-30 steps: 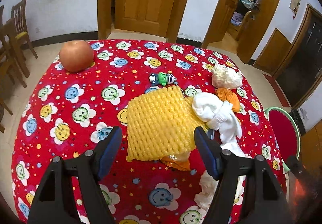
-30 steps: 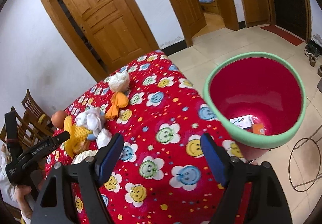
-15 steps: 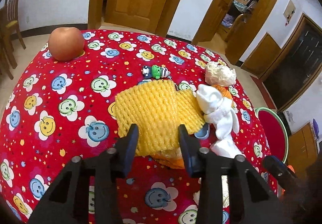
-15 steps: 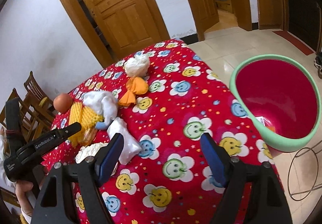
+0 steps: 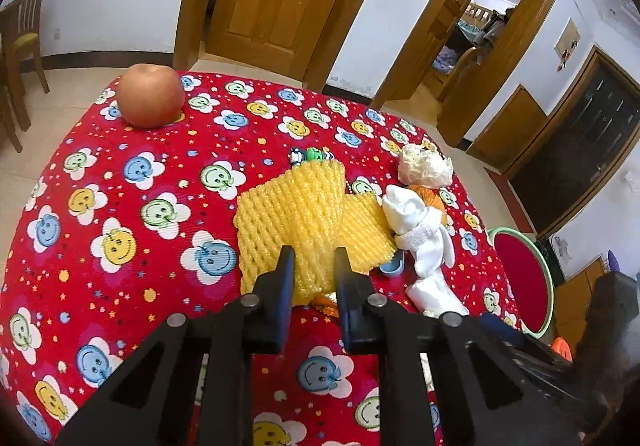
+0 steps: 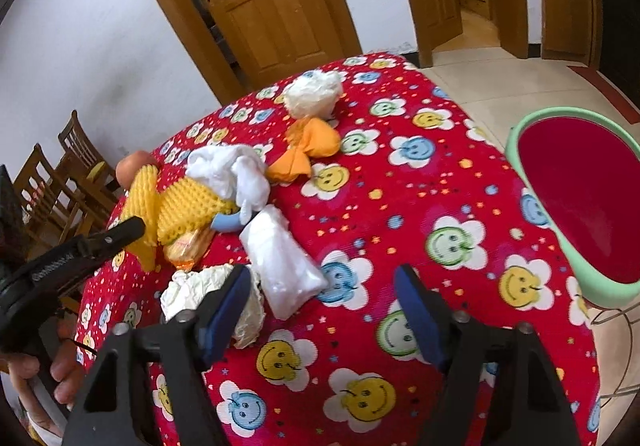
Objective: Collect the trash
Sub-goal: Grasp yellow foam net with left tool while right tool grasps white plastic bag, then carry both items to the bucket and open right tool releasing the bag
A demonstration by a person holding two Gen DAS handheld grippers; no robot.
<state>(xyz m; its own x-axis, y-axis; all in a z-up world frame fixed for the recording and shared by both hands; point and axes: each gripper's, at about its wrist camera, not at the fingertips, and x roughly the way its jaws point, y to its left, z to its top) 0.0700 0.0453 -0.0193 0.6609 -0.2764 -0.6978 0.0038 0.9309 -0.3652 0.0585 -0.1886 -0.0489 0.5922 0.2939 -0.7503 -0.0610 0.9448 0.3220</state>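
Observation:
My left gripper (image 5: 314, 266) is shut on the near edge of a yellow foam fruit net (image 5: 304, 213), which lies on the red smiley tablecloth; the net also shows in the right wrist view (image 6: 188, 201). Beside it lie a white cloth wad (image 5: 416, 217), an orange wrapper (image 6: 308, 149), a crumpled white ball (image 6: 314, 93) and a white plastic packet (image 6: 280, 258). My right gripper (image 6: 322, 294) is open above the cloth, just right of crumpled white paper (image 6: 192, 290). A red bin with a green rim (image 6: 588, 197) stands off the table's right side.
An apple (image 5: 150, 93) sits at the table's far left. A small green toy (image 5: 312, 155) lies behind the net. A blue cap (image 6: 228, 221) and an orange snack wrapper (image 6: 186, 246) lie under the net's edge. Wooden chairs (image 6: 60, 181) stand left; doors behind.
My left gripper went from wide open to shut on the yellow net's near edge. My right gripper swung left from the bin toward the trash pile, staying open.

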